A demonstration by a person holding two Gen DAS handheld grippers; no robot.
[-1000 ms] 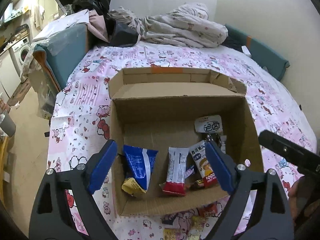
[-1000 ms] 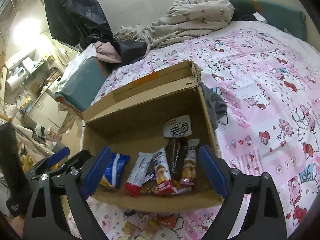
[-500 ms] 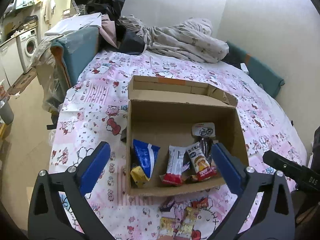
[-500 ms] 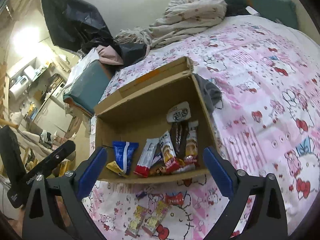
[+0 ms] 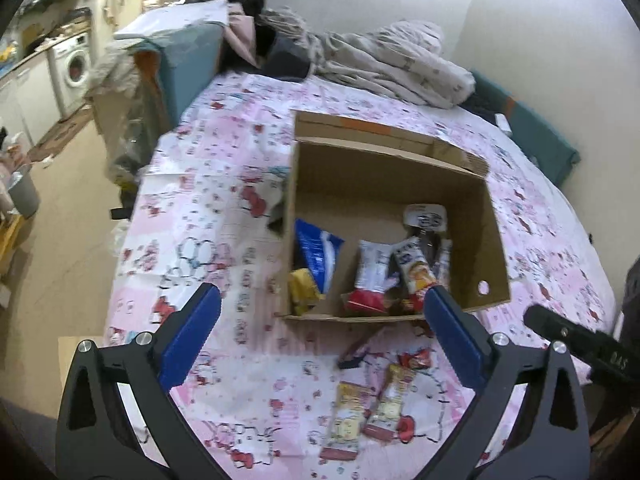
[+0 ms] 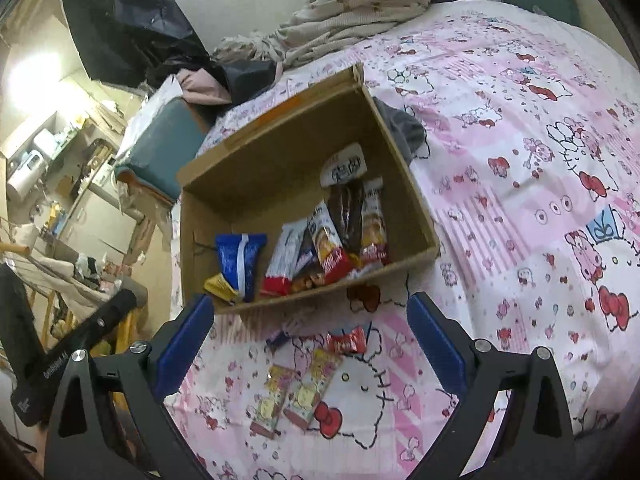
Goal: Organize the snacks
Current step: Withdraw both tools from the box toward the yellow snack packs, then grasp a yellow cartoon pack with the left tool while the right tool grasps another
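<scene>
An open cardboard box point(image 5: 494, 240) point(image 6: 418, 204) lies on the pink patterned bedspread. Inside it are a blue packet point(image 5: 318, 252) point(image 6: 240, 256), a white and red bar point(image 5: 370, 276) point(image 6: 280, 264) and several other wrapped snacks. On the bedspread in front of the box lie two yellow packets point(image 5: 346, 416) point(image 6: 272, 400), a small red packet point(image 5: 416, 358) point(image 6: 347, 340) and a dark wrapper point(image 5: 352, 356). My left gripper point(image 5: 320, 300) hangs open above these loose snacks, holding nothing. My right gripper point(image 6: 310, 306) is open too, with nothing between its fingers.
A crumpled blanket point(image 5: 392, 64) and dark clothes are piled at the head of the bed. A teal cushion point(image 6: 160, 140) stands at the bed's left side. The floor and a washing machine point(image 5: 76, 68) lie beyond the left edge. A grey cloth point(image 6: 404, 128) lies against the box's right wall.
Both grippers have drawn back from the box toward the bed's near edge. The loose snacks in front of the box have come into view. The left jaws stand a little wider.
</scene>
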